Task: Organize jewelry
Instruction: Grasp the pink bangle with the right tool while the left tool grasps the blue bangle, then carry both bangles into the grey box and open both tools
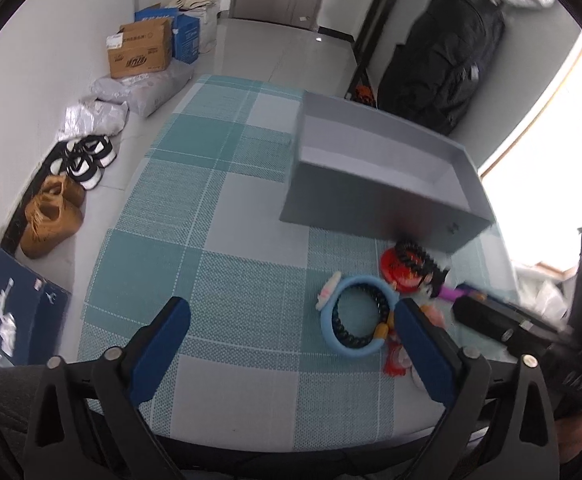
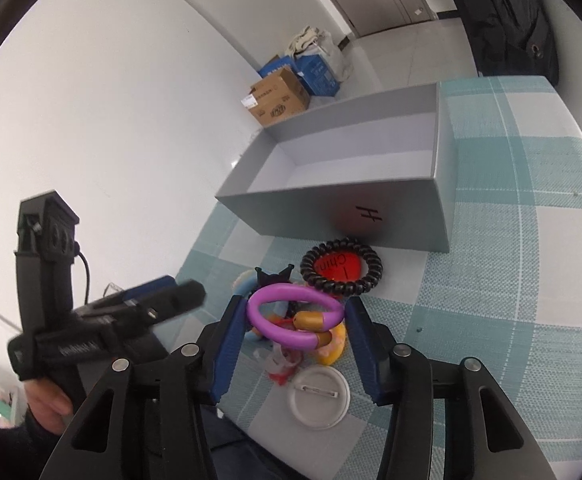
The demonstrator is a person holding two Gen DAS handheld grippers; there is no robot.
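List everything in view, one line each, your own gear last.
grey open cardboard box: one, grey, far side of table, nothing seen inside
black spiral hair tie: one, black, before the box, over a red round badge
purple ring bracelet: one, purple with gold section, between the right fingers
light-blue bracelet: one, blue, beside the pile
white round pin badge: one, white, face down, nearest
checked tablecloth: one, teal-grey
left gripper: open
right gripper: around the purple bracelet

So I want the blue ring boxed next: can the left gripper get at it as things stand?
Probably yes: the left gripper is open, and the blue ring lies uncovered just ahead, toward its right finger.
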